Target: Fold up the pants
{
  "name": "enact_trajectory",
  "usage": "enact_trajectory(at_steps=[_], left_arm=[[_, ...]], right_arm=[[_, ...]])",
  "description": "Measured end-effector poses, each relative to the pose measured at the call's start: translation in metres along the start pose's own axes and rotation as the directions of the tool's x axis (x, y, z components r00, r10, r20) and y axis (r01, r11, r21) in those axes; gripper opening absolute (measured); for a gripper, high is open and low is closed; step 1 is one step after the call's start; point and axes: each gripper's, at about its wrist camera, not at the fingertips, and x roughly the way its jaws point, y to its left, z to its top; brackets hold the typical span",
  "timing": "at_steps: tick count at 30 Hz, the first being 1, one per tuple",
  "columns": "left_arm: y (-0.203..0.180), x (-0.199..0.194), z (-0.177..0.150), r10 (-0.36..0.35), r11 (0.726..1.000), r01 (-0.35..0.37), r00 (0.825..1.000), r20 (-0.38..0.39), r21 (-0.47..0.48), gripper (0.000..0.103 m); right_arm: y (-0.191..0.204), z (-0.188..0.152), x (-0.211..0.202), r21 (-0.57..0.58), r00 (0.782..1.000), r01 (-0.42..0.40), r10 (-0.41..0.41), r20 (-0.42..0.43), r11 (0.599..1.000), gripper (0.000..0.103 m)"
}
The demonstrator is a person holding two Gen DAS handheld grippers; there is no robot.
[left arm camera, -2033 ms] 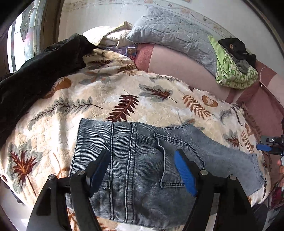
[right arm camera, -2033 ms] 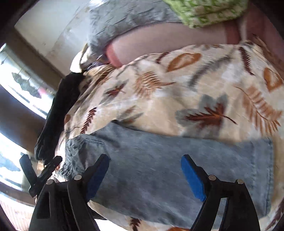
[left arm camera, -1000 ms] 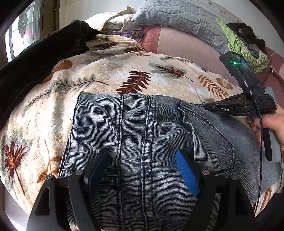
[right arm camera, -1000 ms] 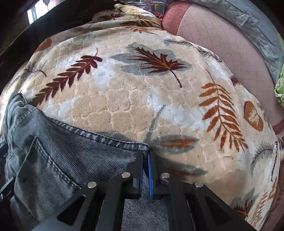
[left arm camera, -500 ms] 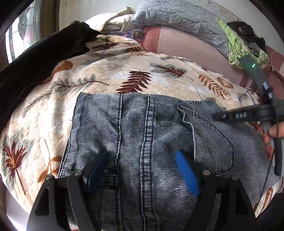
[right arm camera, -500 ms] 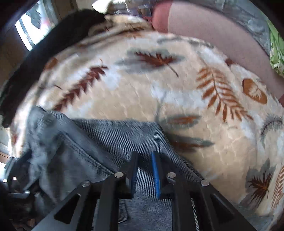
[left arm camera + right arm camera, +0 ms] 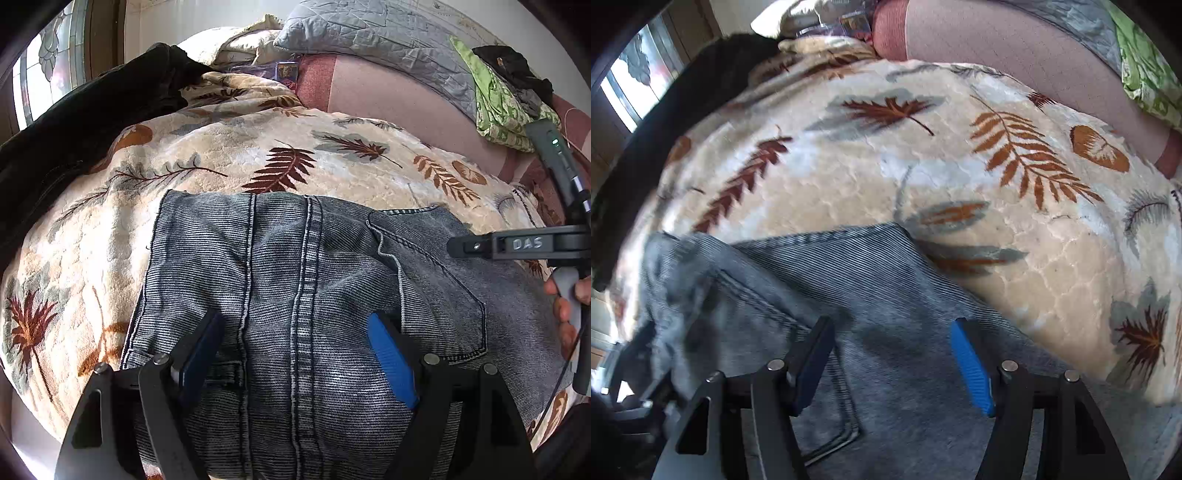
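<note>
The grey-blue denim pants lie folded on the leaf-print blanket, back pocket up. My left gripper is open and hovers low over the waist end, empty. My right gripper is open and empty just above the denim near its folded edge. The right gripper's body and the hand holding it show at the right edge of the left wrist view.
A black garment lies along the left of the bed. A grey quilted pillow and a green cloth pile sit at the back on the pink mattress. A window is far left.
My right gripper was shut on the denim edge and has opened, letting the fabric go, and has pulled back a little. My left gripper has stayed open in place.
</note>
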Motion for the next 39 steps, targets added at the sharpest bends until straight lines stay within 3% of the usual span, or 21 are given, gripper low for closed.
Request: enact_trajectory(at_steps=[3,4,6,10,13,18,21,23,25,28,31,32,34,35,36,37,39], left_arm=[[0.001,0.000,0.001,-0.003,1.000,0.003,1.000,-0.003,-0.010,0.081],[0.000,0.000,0.001,-0.002,1.000,0.002,1.000,-0.003,-0.013,0.081],[0.000,0.001,0.002,-0.001,1.000,0.001,1.000,-0.005,-0.018,0.082],[0.003,-0.002,0.000,-0.022,0.999,0.022,1.000,0.001,-0.029,0.082],[0.005,-0.003,0.001,-0.036,0.999,0.036,0.999,0.001,-0.041,0.082],[0.003,-0.002,0.001,-0.022,0.999,0.022,1.000,-0.003,-0.044,0.082],[0.003,-0.002,0.001,-0.016,0.999,0.016,1.000,-0.002,-0.047,0.082],[0.002,-0.003,0.001,-0.007,0.999,0.007,1.000,0.003,-0.046,0.082],[0.003,-0.006,-0.001,-0.009,0.998,0.010,1.000,0.019,-0.056,0.082],[0.005,-0.016,-0.003,-0.022,0.996,0.028,0.998,0.065,-0.086,0.082],[0.001,-0.023,-0.003,0.002,0.996,0.007,0.994,0.106,-0.086,0.082],[-0.002,-0.024,-0.002,0.004,0.997,0.004,0.994,0.109,-0.076,0.082],[-0.010,-0.022,-0.002,0.012,0.999,-0.009,0.996,0.087,-0.045,0.082],[-0.015,-0.022,-0.003,0.023,0.999,-0.021,0.997,0.071,-0.031,0.082],[-0.020,-0.025,-0.006,0.030,0.999,-0.029,0.997,0.068,-0.017,0.082],[-0.025,-0.030,-0.009,0.029,1.000,-0.029,0.997,0.074,-0.002,0.082],[-0.038,-0.040,-0.017,0.019,0.999,-0.022,0.997,0.077,0.031,0.082]], right_arm=[[0.009,-0.009,-0.013,-0.031,0.999,0.030,-0.029,0.036,0.999,0.071],[0.008,-0.012,-0.003,-0.042,0.998,0.070,-0.070,0.000,0.997,0.077],[-0.003,-0.018,0.023,-0.040,0.989,0.115,-0.118,-0.094,0.993,0.079],[-0.016,-0.030,-0.016,0.092,0.997,0.066,-0.069,0.030,0.994,0.079],[-0.027,-0.063,-0.054,0.162,0.991,0.047,-0.066,0.115,0.986,0.079],[-0.051,-0.133,-0.079,0.279,0.990,0.057,-0.091,0.108,0.959,0.079],[-0.067,-0.156,-0.050,0.293,0.996,0.081,-0.087,0.009,0.953,0.087],[-0.064,-0.158,-0.055,0.255,0.993,0.086,-0.104,0.057,0.963,0.087],[-0.064,-0.158,-0.073,0.279,0.993,0.003,-0.035,0.111,0.960,0.087],[-0.079,-0.172,-0.111,0.344,0.966,-0.088,-0.005,0.260,0.935,0.087],[-0.109,-0.192,-0.128,0.435,0.940,-0.114,-0.045,0.338,0.893,0.087],[-0.124,-0.200,-0.127,0.475,0.938,-0.108,-0.068,0.339,0.873,0.087],[-0.163,-0.217,-0.110,0.587,0.959,-0.086,-0.092,0.266,0.805,0.089],[-0.183,-0.227,-0.096,0.641,0.972,-0.117,-0.045,0.231,0.759,0.088],[-0.194,-0.234,-0.101,0.638,0.957,-0.198,0.007,0.290,0.744,0.088],[-0.197,-0.235,-0.109,0.623,0.950,-0.229,0.034,0.309,0.748,0.088],[-0.199,-0.231,-0.130,0.593,0.958,-0.175,-0.003,0.286,0.786,0.088]])
